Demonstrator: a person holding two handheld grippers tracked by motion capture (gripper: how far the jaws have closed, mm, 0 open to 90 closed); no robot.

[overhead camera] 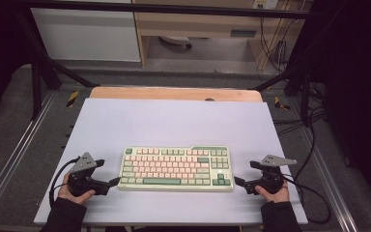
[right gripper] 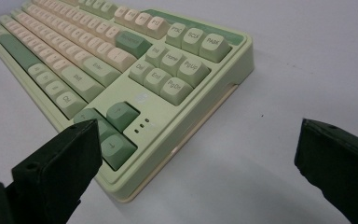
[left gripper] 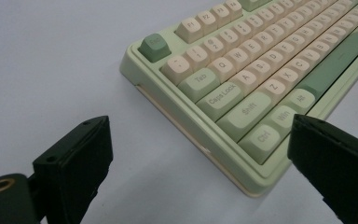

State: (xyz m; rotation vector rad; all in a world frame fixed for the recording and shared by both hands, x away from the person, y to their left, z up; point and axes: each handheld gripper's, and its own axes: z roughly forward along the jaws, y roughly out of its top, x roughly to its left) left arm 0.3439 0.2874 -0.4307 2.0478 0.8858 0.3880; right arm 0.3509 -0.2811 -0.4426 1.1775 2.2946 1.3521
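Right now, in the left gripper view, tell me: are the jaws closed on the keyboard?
No: the left gripper has its jaws standing wide apart, short of the keyboard corner, pressing on nothing.

Green-and-cream keyboard (overhead camera: 176, 168), white table (overhead camera: 174, 121)

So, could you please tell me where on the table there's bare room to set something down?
The widest free patch is the table behind the keyboard, up to the wooden edge. A narrower bare strip runs in front of the keyboard. It is crowded at the keyboard's ends, where the left gripper and right gripper sit close, open.
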